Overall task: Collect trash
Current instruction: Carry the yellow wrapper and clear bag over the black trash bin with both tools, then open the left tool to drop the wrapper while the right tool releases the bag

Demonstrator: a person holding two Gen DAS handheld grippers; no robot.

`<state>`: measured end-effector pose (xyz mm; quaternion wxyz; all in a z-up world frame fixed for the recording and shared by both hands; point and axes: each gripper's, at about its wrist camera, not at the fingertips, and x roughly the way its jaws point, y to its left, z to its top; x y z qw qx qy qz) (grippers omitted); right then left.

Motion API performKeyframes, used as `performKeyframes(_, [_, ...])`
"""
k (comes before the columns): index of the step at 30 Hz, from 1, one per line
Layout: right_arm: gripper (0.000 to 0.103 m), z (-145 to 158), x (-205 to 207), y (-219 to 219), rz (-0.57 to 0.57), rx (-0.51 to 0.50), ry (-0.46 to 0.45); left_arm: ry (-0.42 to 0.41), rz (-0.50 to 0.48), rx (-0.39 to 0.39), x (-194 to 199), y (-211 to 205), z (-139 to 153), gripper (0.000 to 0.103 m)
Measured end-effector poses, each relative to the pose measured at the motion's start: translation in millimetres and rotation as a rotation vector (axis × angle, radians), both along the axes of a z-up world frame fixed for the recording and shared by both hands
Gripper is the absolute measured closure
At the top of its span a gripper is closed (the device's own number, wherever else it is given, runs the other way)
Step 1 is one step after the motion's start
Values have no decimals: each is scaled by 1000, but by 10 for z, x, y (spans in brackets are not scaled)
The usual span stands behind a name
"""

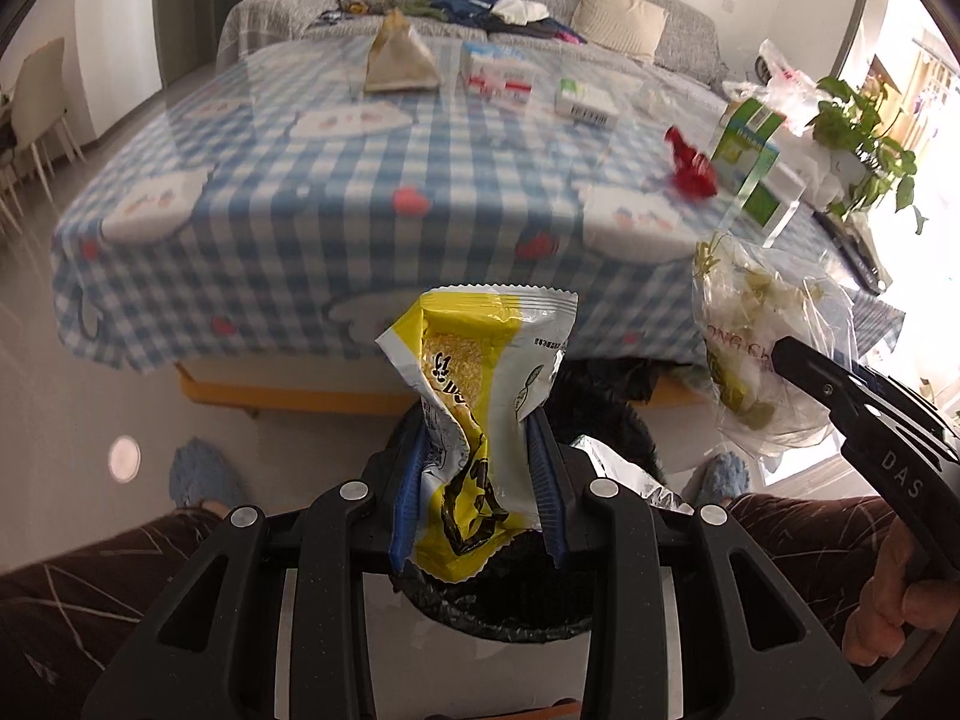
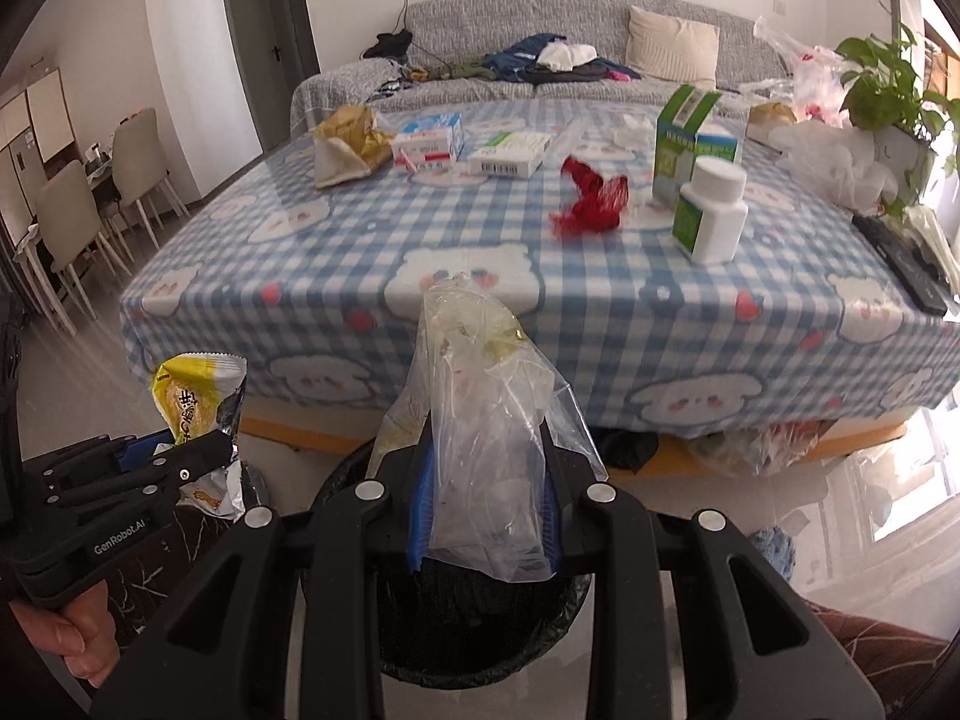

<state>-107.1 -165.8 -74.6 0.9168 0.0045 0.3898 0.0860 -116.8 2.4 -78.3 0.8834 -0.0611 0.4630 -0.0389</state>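
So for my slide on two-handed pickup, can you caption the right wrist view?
Right gripper holds a clear plastic bag above the black-lined bin; left gripper holds a yellow snack wrapper.

We record a low table under a blue-and-white checked cloth with bear prints (image 2: 372, 240); behind it a long grey fabric sofa (image 2: 480, 18) with a cream cushion (image 2: 672, 45). White walls, a dark grey door (image 2: 270, 30), pale dining chairs (image 2: 72, 222), glossy grey floor tiles (image 1: 78, 396), a daylit window (image 2: 906, 504).
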Motion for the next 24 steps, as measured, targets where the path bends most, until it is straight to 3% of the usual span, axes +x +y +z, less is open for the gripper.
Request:
performKeyframes(14, [77, -816, 179, 44, -35, -31, 131, 97, -4, 15, 173, -102, -655, 72])
performKeyframes(24, [77, -1106, 266, -106, -82, -48, 181, 150, -64, 69, 415, -369, -1073, 72])
